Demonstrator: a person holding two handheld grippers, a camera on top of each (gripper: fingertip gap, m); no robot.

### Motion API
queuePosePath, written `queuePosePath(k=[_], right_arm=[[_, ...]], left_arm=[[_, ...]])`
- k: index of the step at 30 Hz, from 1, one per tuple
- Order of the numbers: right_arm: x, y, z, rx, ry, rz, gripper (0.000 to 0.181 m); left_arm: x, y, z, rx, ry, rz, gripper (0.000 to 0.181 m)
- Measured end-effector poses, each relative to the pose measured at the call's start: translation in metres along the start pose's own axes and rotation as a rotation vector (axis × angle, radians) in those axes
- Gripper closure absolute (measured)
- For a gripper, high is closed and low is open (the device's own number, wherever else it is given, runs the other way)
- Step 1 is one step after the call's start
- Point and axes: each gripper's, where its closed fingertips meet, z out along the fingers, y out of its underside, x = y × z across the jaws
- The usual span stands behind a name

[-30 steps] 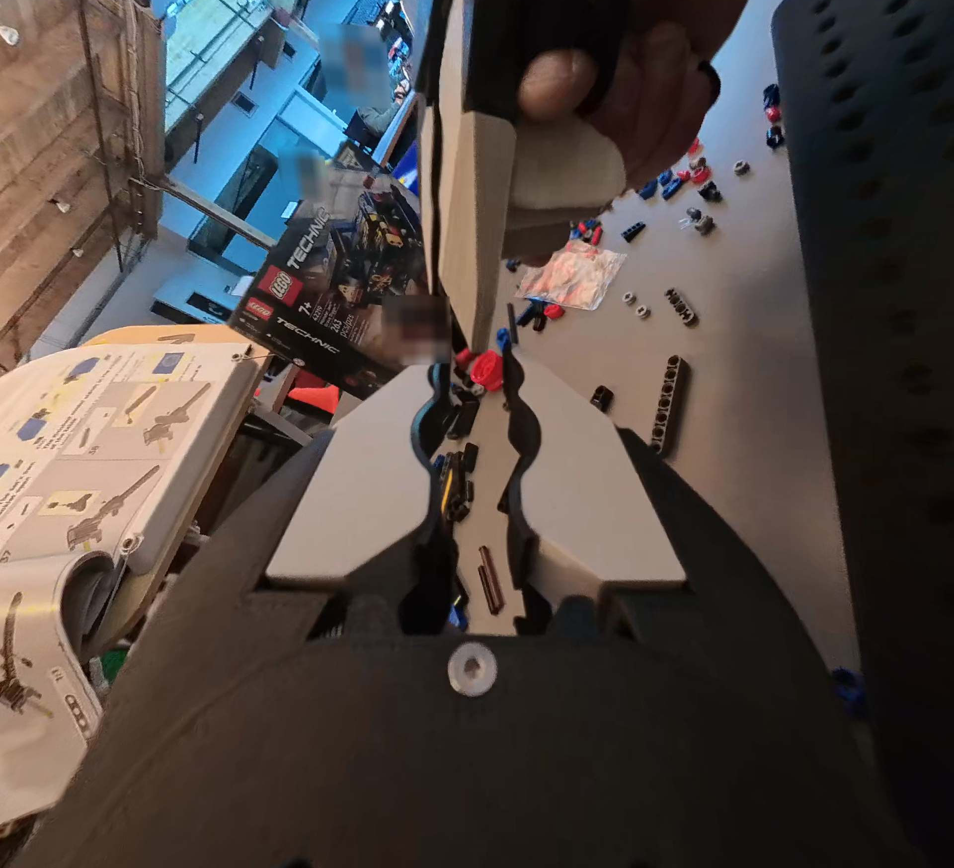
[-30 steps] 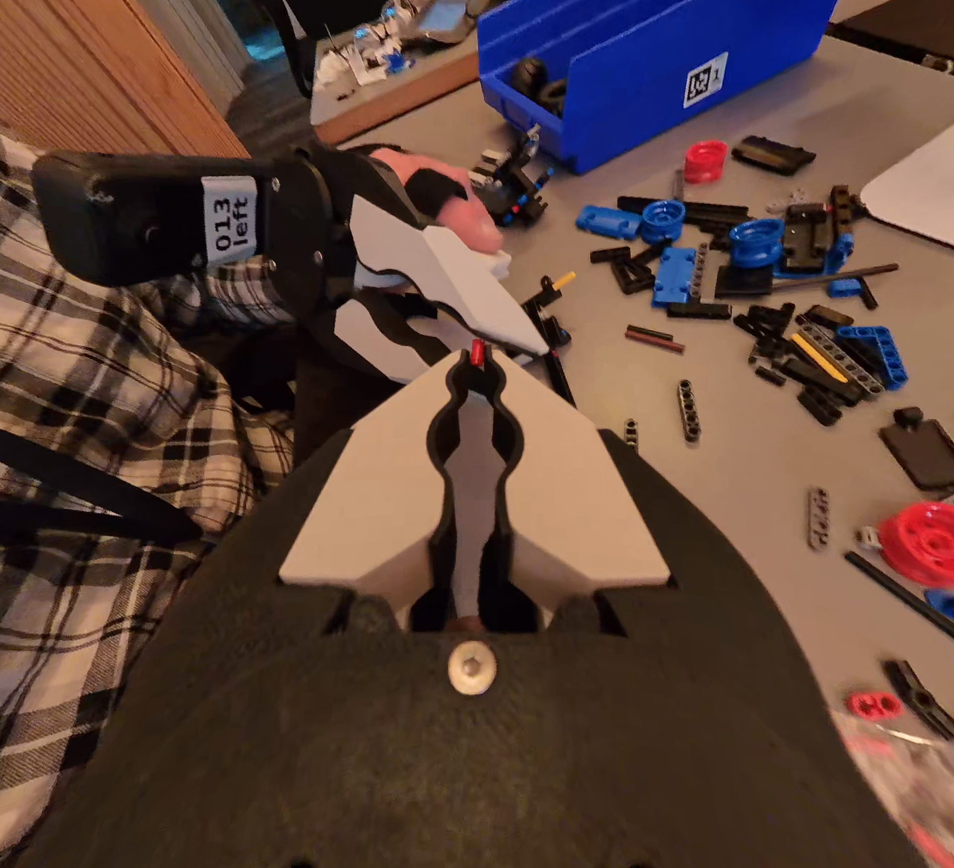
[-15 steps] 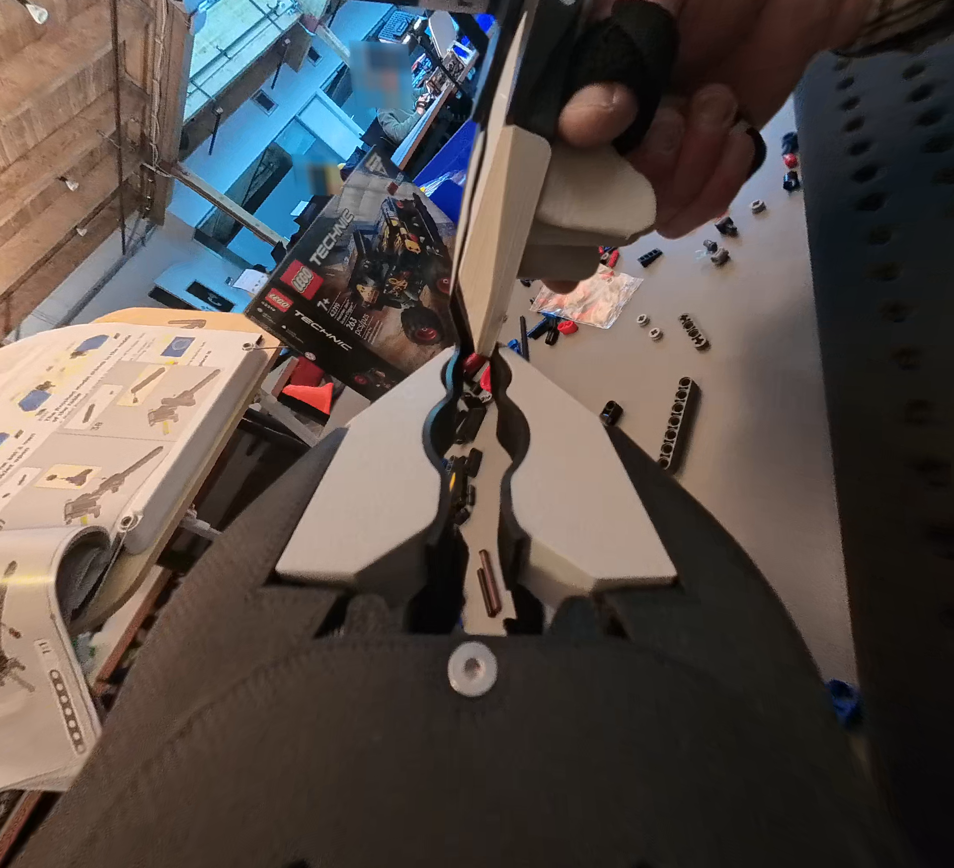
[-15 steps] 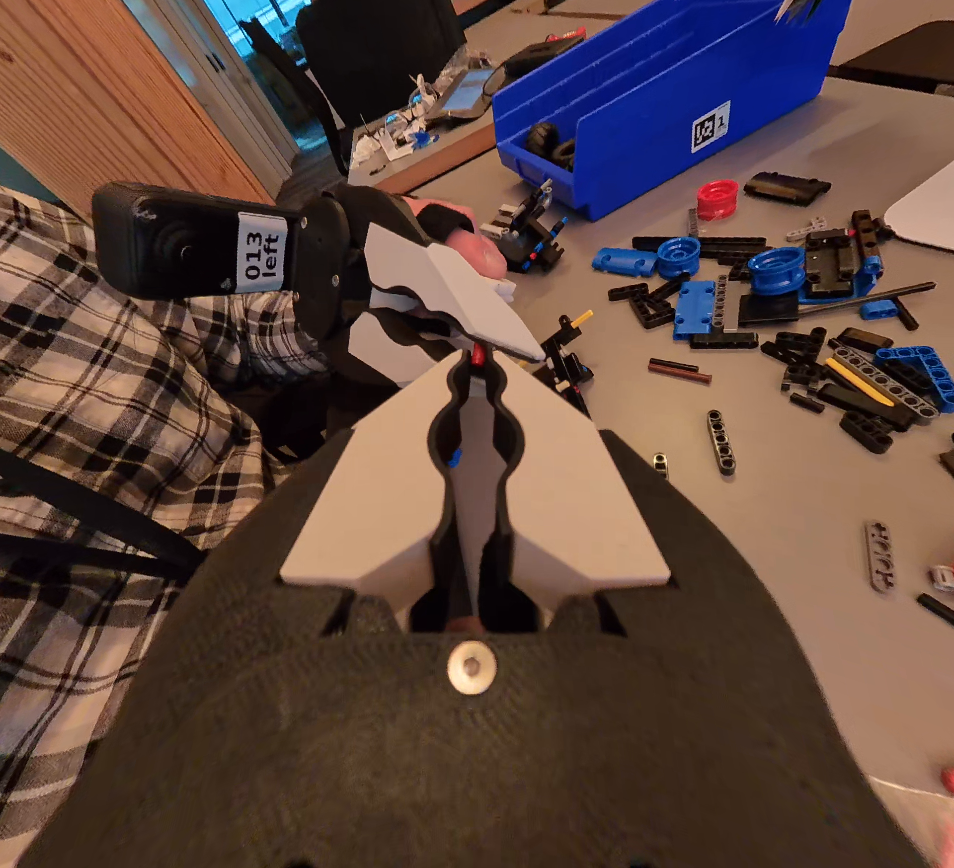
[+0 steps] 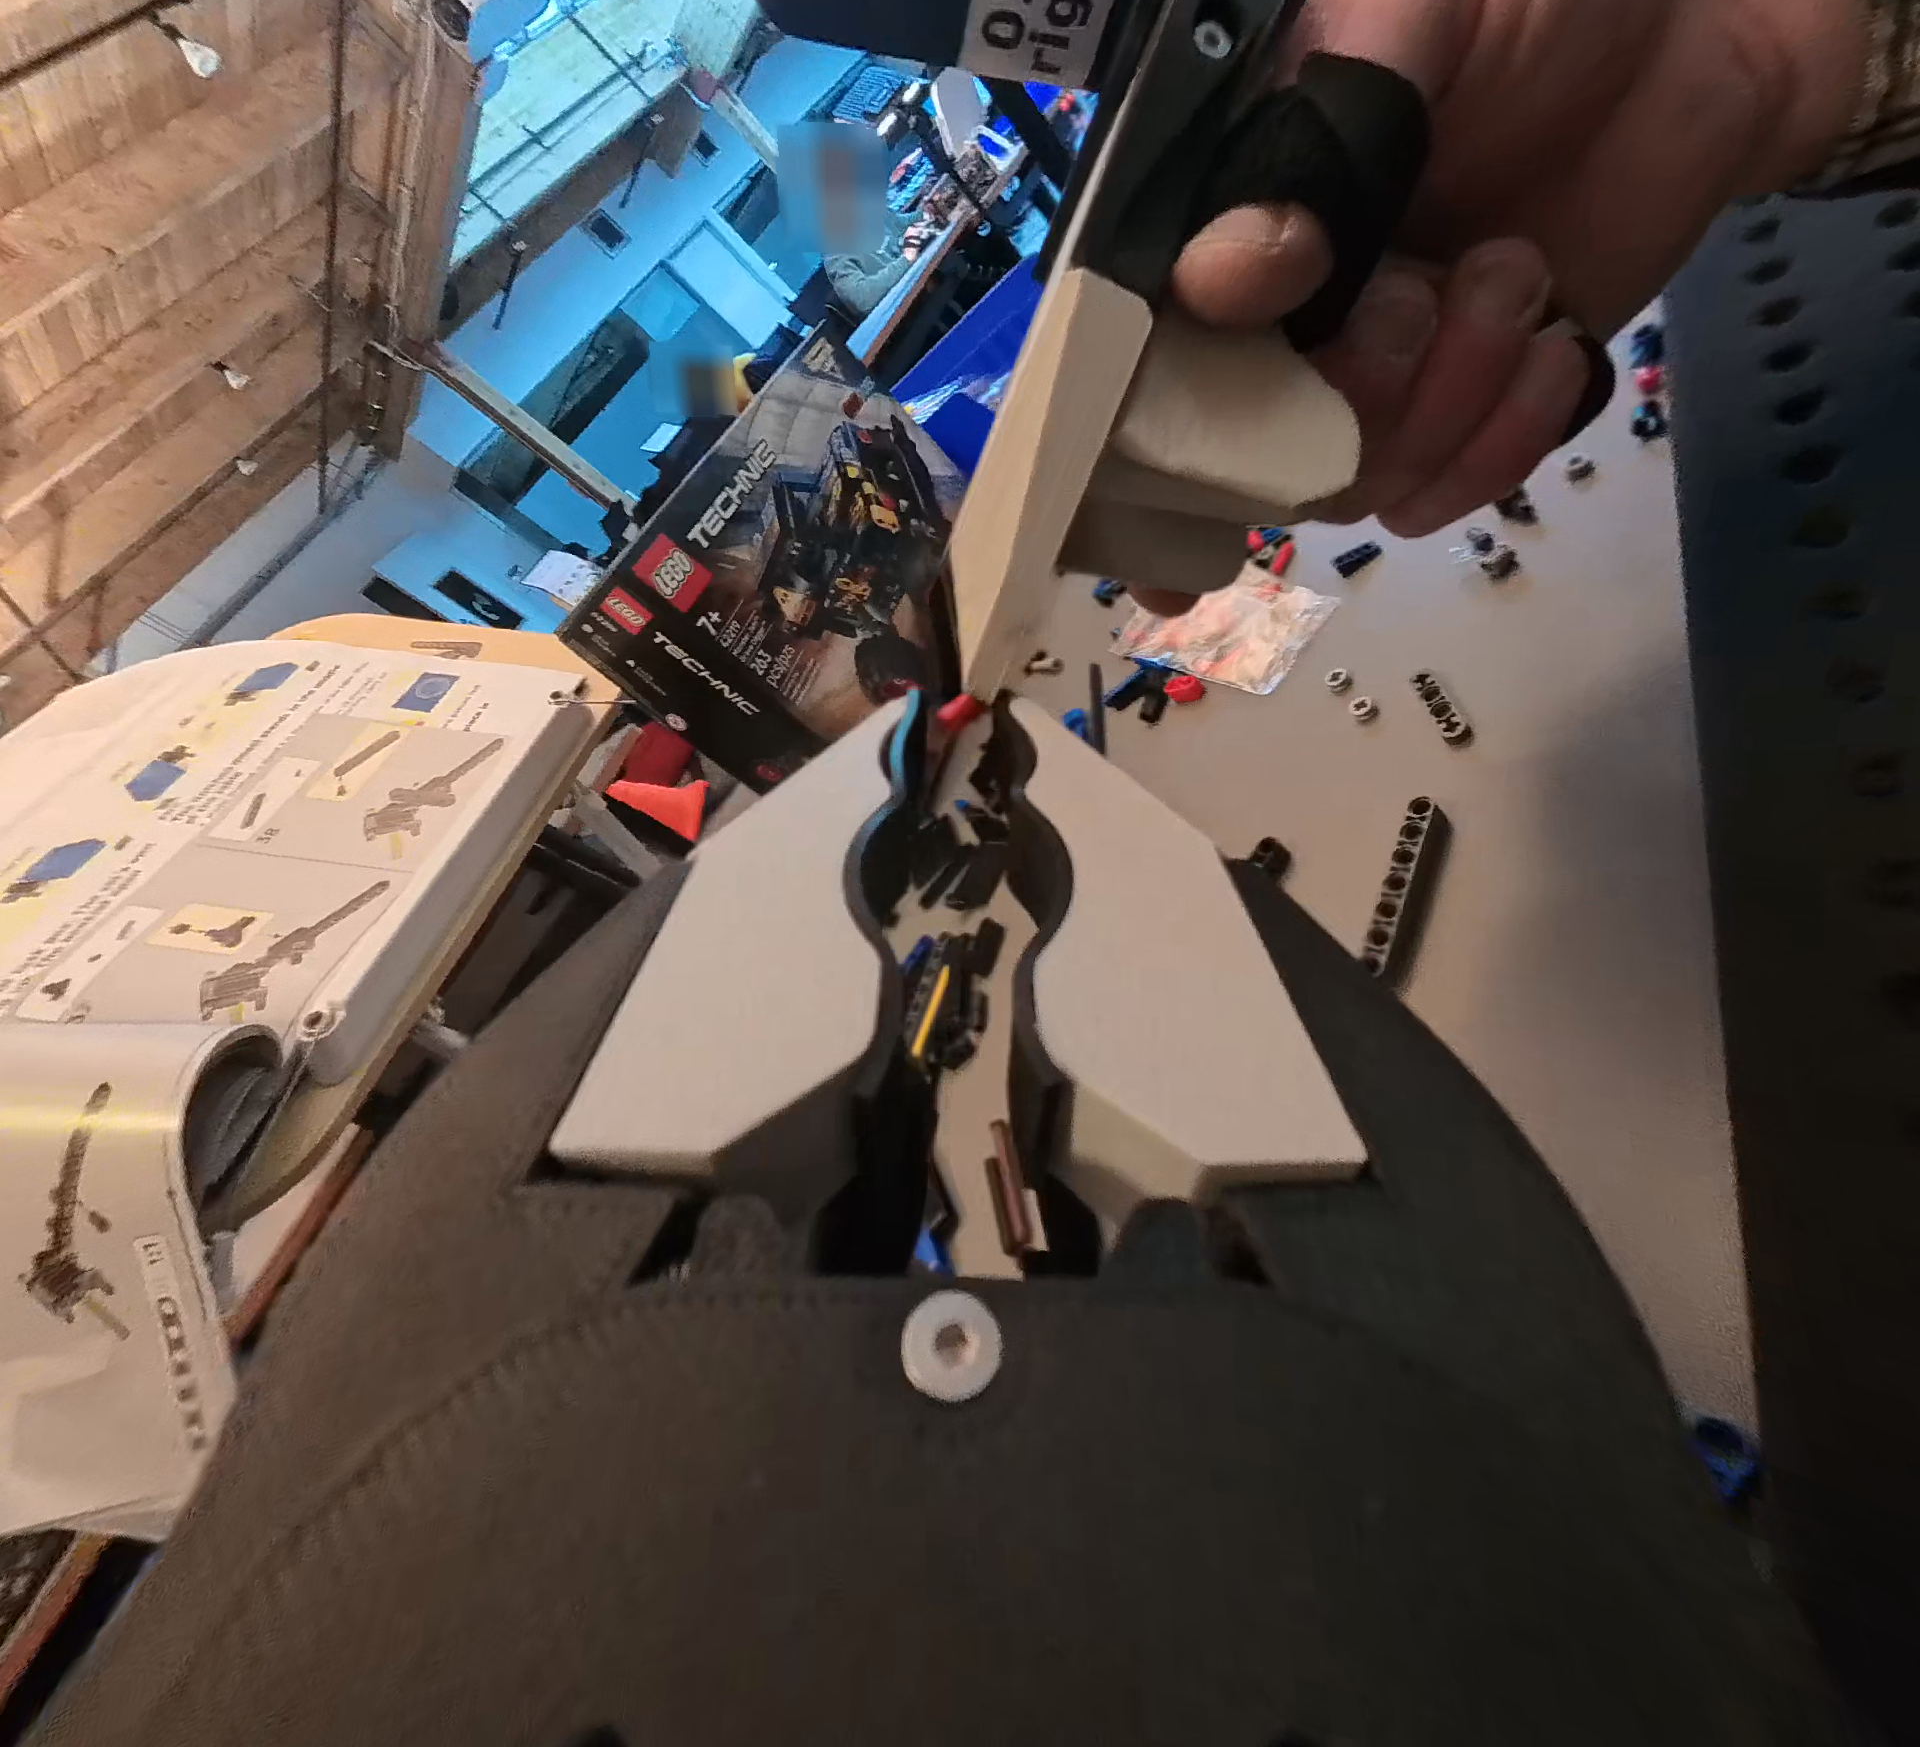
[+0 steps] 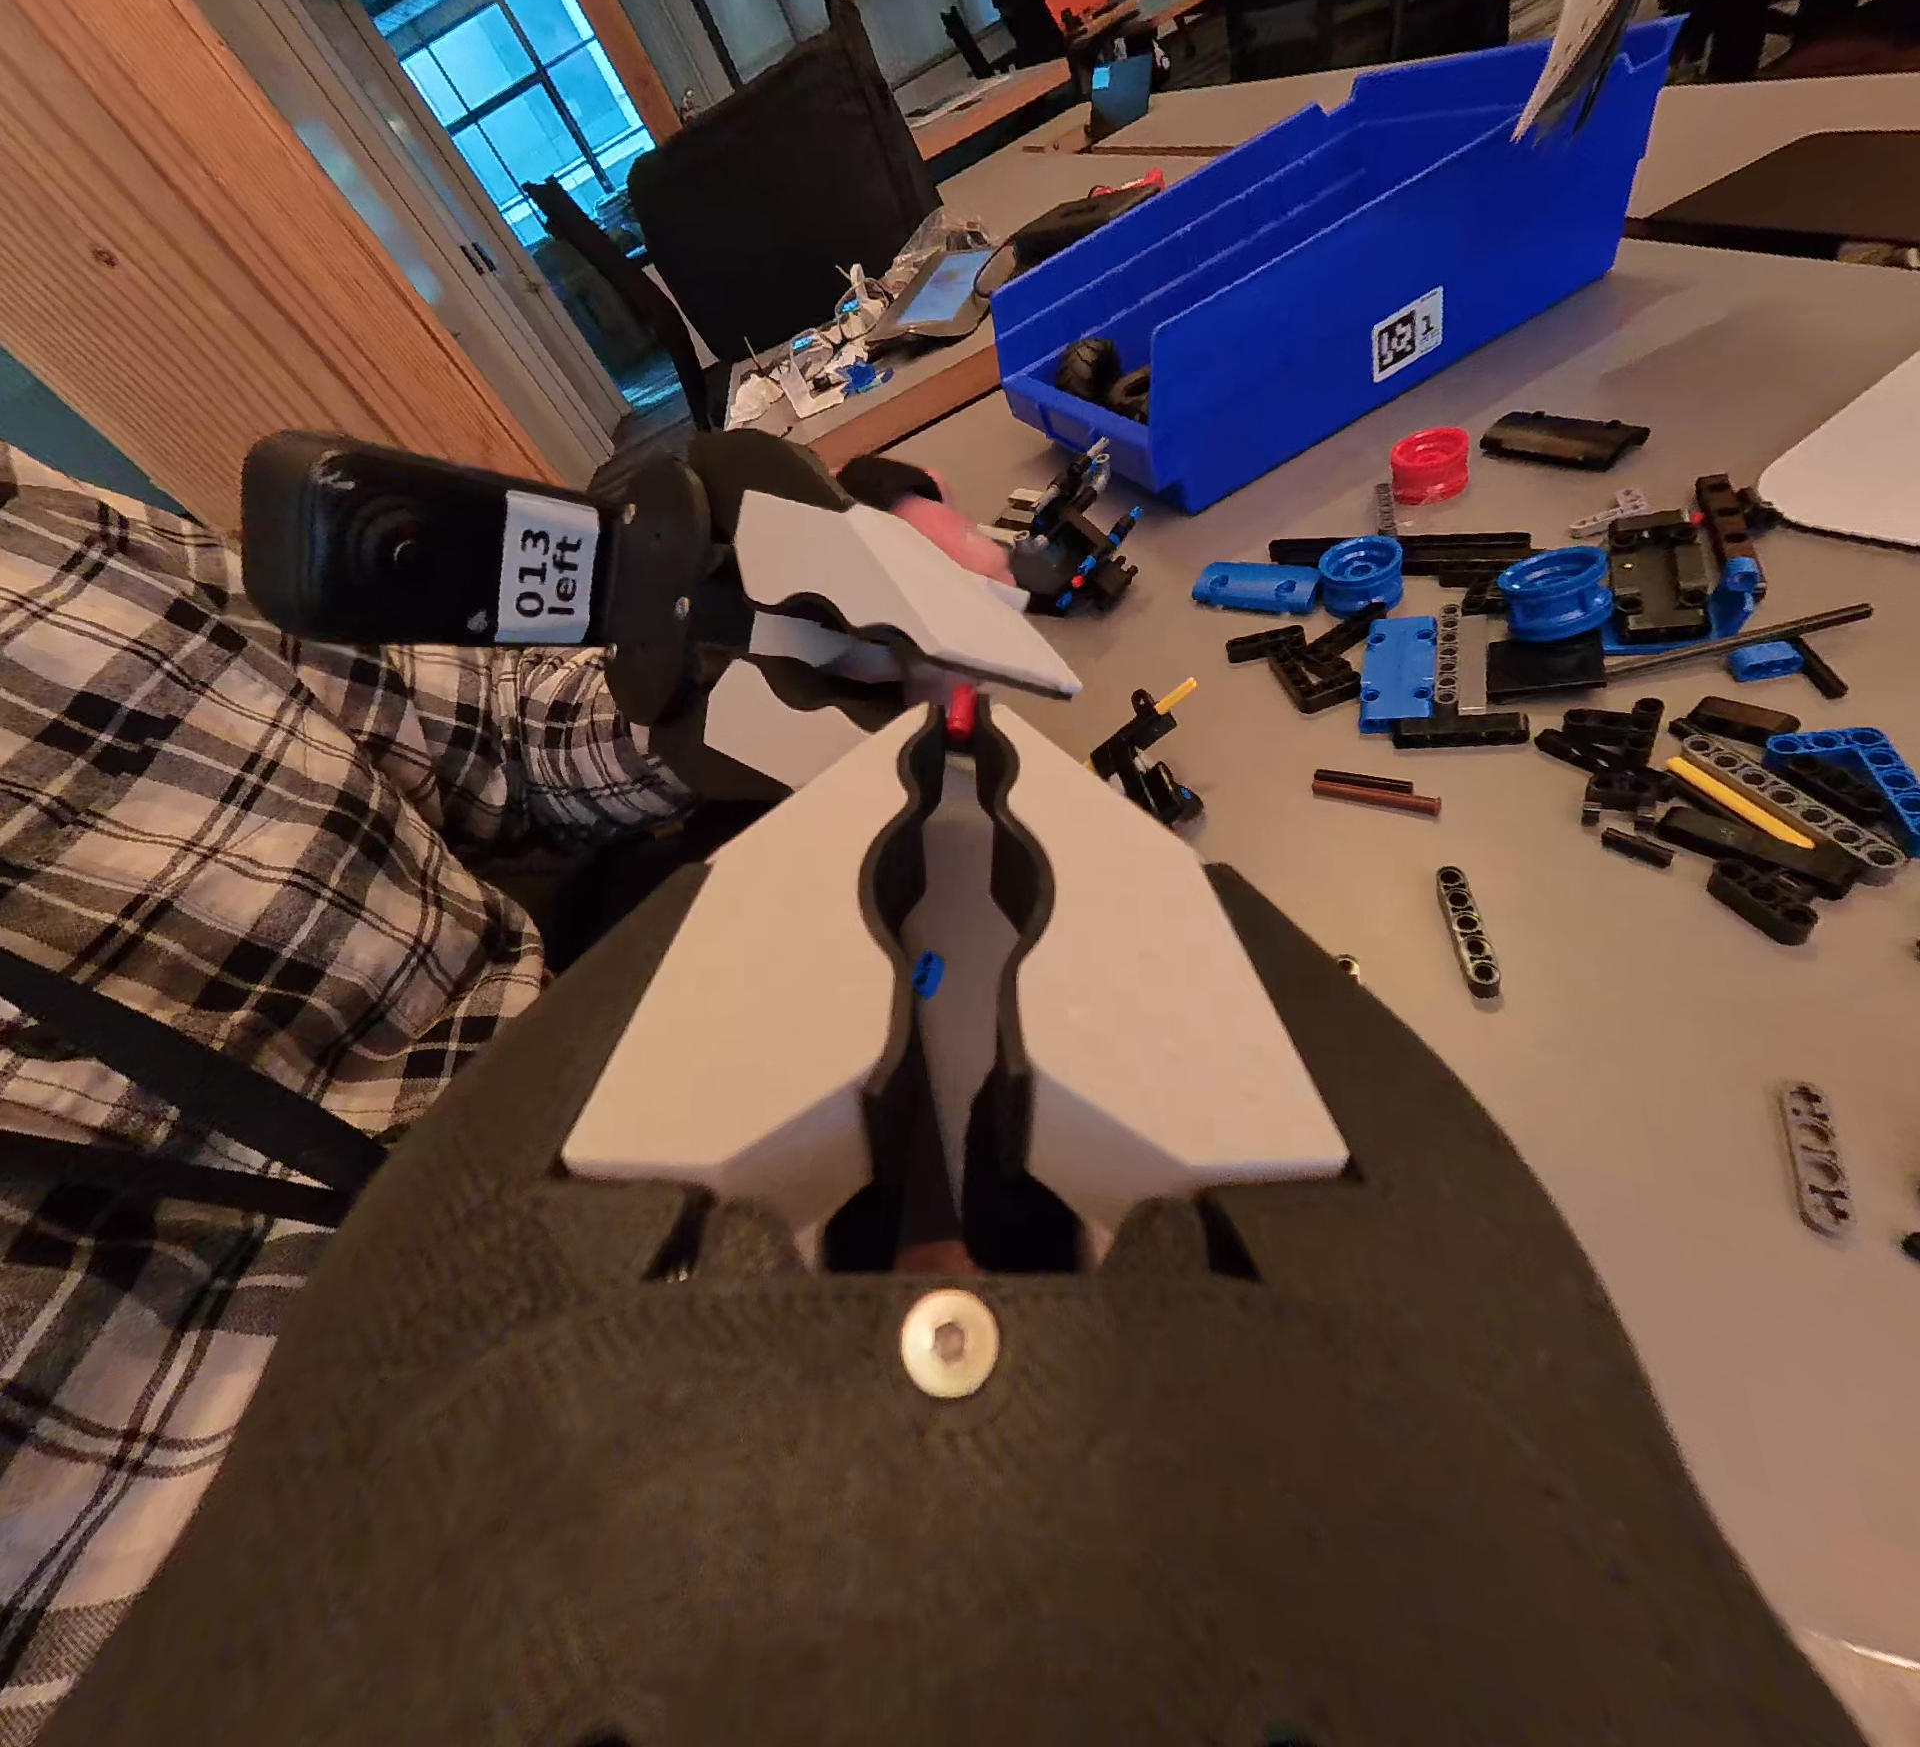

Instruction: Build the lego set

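So, mid-air handoff of 1 tiny red pin

My right gripper is clamped on the red pin, tip to tip with my left gripper, nearly together above the table. Any tilt and I bet it pops out into the loose parts.

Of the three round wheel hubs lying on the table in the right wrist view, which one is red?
The red wheel hub is the one lying closest to the blue bin, just in front of its wall. The other two hubs are blue and lie among the loose pieces.
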Motion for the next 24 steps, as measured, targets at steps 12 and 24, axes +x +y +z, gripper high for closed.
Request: queuePosePath(k=[12,24], right_arm=[[0.010,0.004,-0.005,-0.027,0.104,-0.023,0.177],[0.014,0.004,-0.005,-0.006,0.156,-0.065,0.178]], left_arm=[[0.002,0.010,0.003,-0.119,-0.047,0.171,0.180],[0.002,0.014,0.004,-0.136,-0.039,0.142,0.180]])
